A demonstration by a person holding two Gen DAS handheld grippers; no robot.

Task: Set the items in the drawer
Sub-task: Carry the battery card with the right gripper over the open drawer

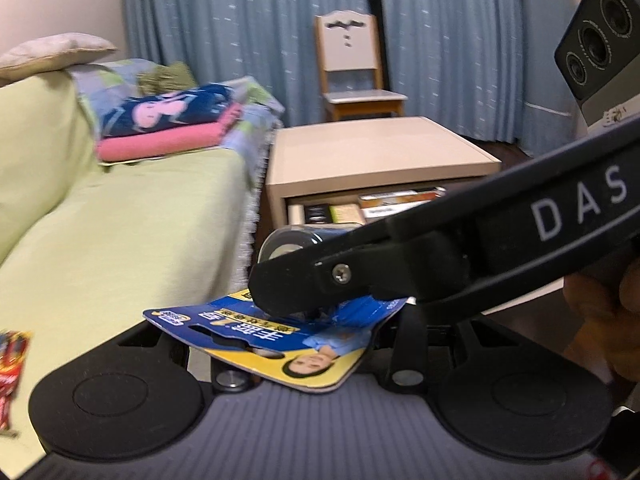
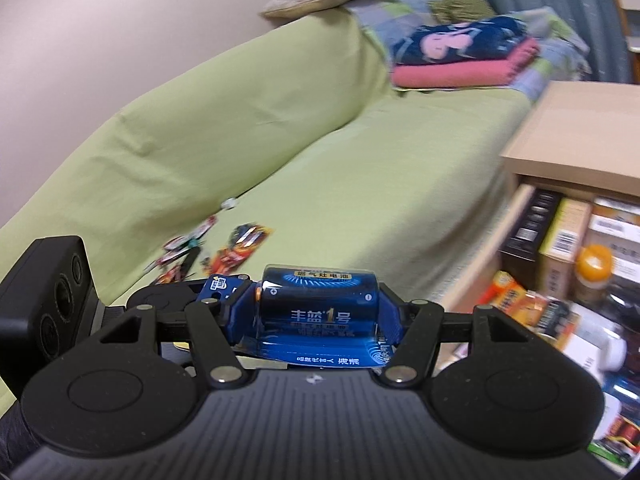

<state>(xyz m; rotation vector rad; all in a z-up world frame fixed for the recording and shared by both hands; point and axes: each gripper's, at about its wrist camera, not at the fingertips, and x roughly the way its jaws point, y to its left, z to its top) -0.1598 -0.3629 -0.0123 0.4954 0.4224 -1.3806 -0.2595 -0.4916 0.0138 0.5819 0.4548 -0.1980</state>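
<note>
Right gripper [image 2: 318, 312] pinches the battery pack [image 2: 320, 304] between its two black fingers, jaws pressed onto the blue blister at frame centre, card backing below toward 6 o'clock. In the left wrist view the same battery pack [image 1: 280, 336] shows from the card side, blue and yellow print, with the right gripper's finger [image 1: 320, 280] crossing in from 3 o'clock and clamped on it; a hand [image 1: 604, 320] sits at the 4 o'clock edge. Left gripper's own jaw state: cannot tell, its fingertips are hidden behind the card and the other tool. Snack packets [image 2: 224, 252] lie scattered on the green sofa [image 2: 320, 152] at 10 o'clock of the pack, one packet [image 1: 10, 376] also at the left view's 8 o'clock edge. Open drawer [image 2: 560, 264] at 3 o'clock, crowded with boxes and bottles, under a beige cabinet top [image 1: 372, 148]. Folded blankets [image 2: 468, 52] at 1 o'clock on the sofa end. Farthest: wooden chair [image 1: 352, 68] against blue curtains [image 1: 224, 20], 12 o'clock.
</note>
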